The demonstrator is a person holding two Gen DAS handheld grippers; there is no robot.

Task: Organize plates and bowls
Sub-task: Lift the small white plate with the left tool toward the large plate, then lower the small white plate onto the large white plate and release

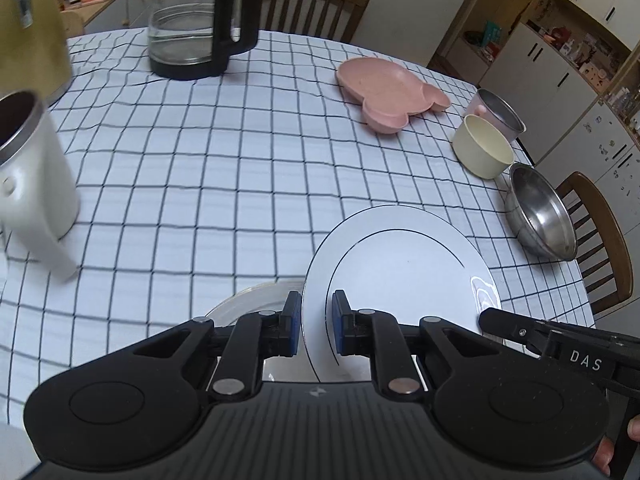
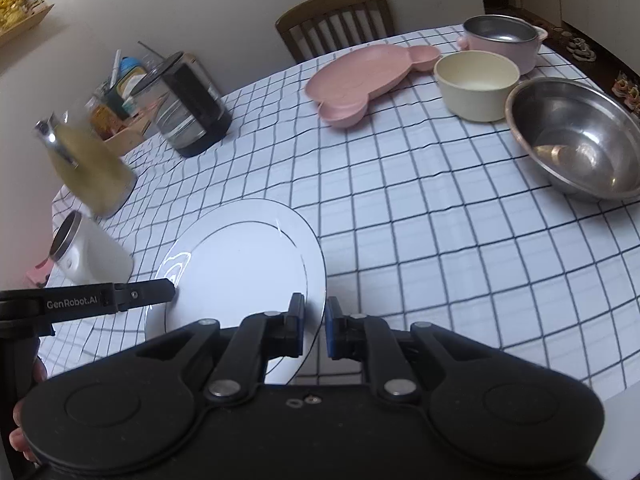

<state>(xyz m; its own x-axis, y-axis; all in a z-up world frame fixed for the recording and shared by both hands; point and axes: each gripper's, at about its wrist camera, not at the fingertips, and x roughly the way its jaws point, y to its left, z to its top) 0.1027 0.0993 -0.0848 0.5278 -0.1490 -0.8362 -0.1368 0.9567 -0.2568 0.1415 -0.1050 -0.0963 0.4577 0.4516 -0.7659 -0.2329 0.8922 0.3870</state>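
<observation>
A large white plate [image 1: 404,264] with a thin dark ring is held tilted above the checked table [image 1: 224,160]. My left gripper [image 1: 316,322] straddles its left rim and my right gripper [image 2: 314,326] straddles its right rim [image 2: 248,268]; both sets of pads sit close to the rim with a small gap showing. A second white plate [image 1: 256,296] lies on the table under it. A pink bear-shaped plate [image 1: 388,88], a cream bowl [image 1: 482,146], a pink pot [image 1: 500,112] and a steel bowl [image 1: 540,216] stand at the far right.
A glass coffee pot [image 1: 200,24], a yellow kettle [image 1: 28,28] and a white steel-rimmed mug [image 1: 32,168] stand on the left. Wooden chairs [image 1: 316,4] stand around the table. Cabinets line the right wall.
</observation>
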